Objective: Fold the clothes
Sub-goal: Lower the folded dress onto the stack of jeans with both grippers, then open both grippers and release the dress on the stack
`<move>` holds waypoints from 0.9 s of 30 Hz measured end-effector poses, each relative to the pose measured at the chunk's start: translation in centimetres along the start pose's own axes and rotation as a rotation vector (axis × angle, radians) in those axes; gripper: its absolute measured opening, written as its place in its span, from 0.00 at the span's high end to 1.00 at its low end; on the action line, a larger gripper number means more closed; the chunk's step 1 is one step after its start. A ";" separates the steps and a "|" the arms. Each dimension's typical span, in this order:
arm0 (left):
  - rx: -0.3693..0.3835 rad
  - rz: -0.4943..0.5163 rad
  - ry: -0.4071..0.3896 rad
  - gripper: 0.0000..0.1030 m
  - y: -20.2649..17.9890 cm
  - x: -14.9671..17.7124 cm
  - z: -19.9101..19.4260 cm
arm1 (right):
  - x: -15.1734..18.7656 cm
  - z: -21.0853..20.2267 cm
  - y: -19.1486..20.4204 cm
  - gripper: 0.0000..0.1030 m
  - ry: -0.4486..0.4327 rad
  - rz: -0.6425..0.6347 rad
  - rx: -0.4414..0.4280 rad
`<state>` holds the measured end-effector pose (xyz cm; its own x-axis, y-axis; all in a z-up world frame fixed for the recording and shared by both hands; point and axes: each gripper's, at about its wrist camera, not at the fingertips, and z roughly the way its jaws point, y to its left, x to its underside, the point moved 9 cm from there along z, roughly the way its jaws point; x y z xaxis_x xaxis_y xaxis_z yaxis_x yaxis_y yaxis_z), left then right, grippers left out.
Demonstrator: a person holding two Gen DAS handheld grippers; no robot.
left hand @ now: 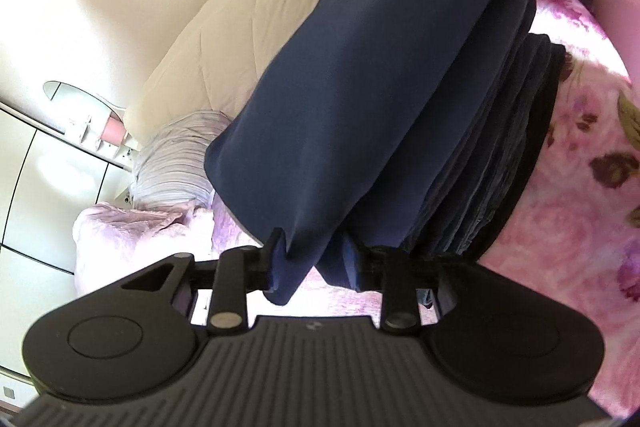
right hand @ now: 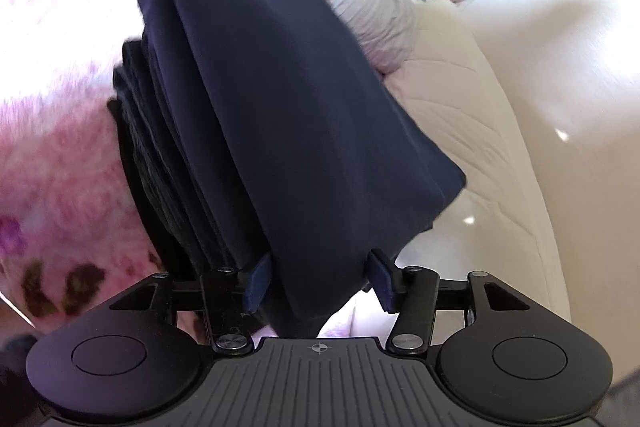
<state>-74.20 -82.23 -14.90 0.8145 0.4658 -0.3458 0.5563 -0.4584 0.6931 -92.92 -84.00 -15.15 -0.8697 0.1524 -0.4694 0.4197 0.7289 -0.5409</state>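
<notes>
Folded navy garment (left hand: 360, 99) and dark stack (left hand: 504, 163) block ahead; pink blanket (left hand: 580, 207) alongside lies open.

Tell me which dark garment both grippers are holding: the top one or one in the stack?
The top navy garment, held at opposite ends; the darker folded stack lies ungripped beneath it.

In your left wrist view, a pink floral fleece blanket (left hand: 576, 195) fills the 3 o'clock side. A cream quilted headboard (left hand: 240, 39) runs toward 11 o'clock, with a lilac striped pillow (left hand: 176, 163) at 9 o'clock, and white wardrobe doors (left hand: 48, 187) beyond it.
</notes>
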 end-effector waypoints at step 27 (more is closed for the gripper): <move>0.069 -0.200 0.076 0.69 1.1 -0.3 -0.1 | 0.7 0.7 -0.8 0.31 -0.012 0.086 -0.022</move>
<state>-73.82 -82.84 -13.98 0.6732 0.6074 -0.4217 0.7179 -0.4003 0.5695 -93.64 -84.95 -15.54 -0.8275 0.2071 -0.5219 0.4867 0.7280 -0.4828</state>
